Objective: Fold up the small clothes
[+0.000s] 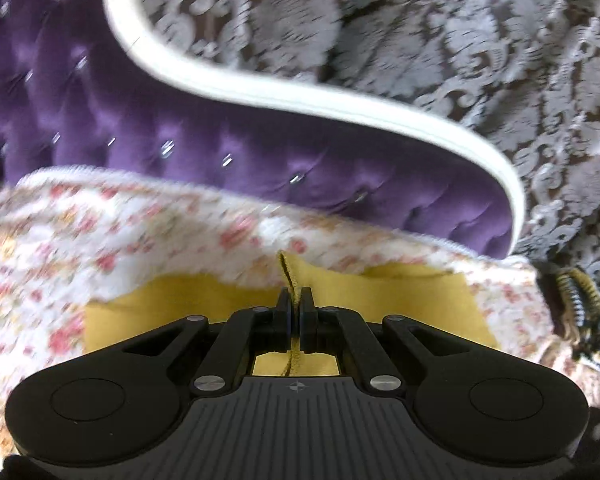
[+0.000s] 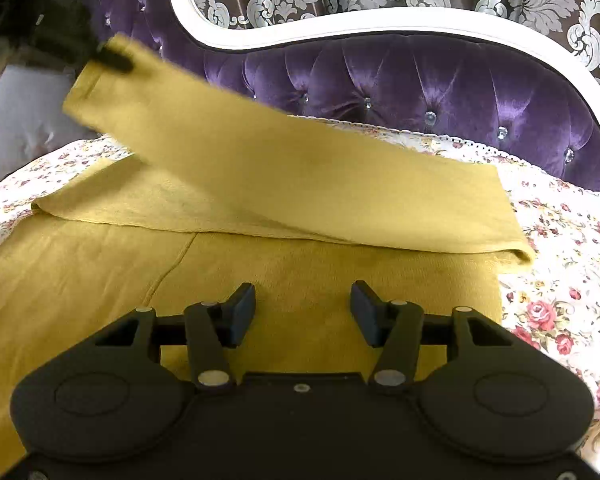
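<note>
So the left gripper (image 1: 295,312) has its jaws pinched tight on an edge of the yellow garment (image 2: 300,280), you can see a thin ridge of fabric running right between them in the left wrist view. In the right wrist view that same gripper shows up top left, holding the end of a long yellow strip lifted off the bed (image 2: 560,248) and stretched toward the back left corner, probably a sleeve or a leg, hard to say which. The right gripper (image 2: 302,312) hovers low over the flat part of the garment with its jaws wide apart, holding nothing.

Progress-wise this looks like early to middle. The body of the garment lies spread flat on the flowery bedspread near the front edge, and one section along the far side is already doubled over with a clean crease toward the right edge. The lifted strip isn't laid down yet, and the main body looks unfolded. Behind it all sits the purple headboard (image 2: 440,88).
</note>
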Motion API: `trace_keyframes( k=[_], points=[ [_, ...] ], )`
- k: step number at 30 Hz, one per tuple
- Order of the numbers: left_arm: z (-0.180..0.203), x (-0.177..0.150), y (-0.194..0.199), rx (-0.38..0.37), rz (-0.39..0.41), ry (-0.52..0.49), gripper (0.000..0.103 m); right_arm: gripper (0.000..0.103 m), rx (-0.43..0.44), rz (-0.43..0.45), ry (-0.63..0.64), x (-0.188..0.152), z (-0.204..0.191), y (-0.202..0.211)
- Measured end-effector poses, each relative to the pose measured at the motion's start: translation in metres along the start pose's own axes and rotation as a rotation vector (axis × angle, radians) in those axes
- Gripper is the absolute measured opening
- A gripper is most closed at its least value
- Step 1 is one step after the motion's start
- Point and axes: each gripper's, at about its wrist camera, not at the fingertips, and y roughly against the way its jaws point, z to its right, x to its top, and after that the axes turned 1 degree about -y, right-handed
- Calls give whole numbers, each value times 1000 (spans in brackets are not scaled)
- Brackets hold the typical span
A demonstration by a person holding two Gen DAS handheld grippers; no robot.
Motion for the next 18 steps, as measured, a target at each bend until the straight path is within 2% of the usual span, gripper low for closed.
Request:
trace_keyframes(
  k=[10, 18],
  points=[
    [-48, -40, -27, 100, -111, 48, 4, 61, -2, 3, 7, 1, -2, 0],
    [-59, -45, -38, 223, -91, -10, 6, 61, -3, 3, 8, 1, -3, 0]
  ],
)
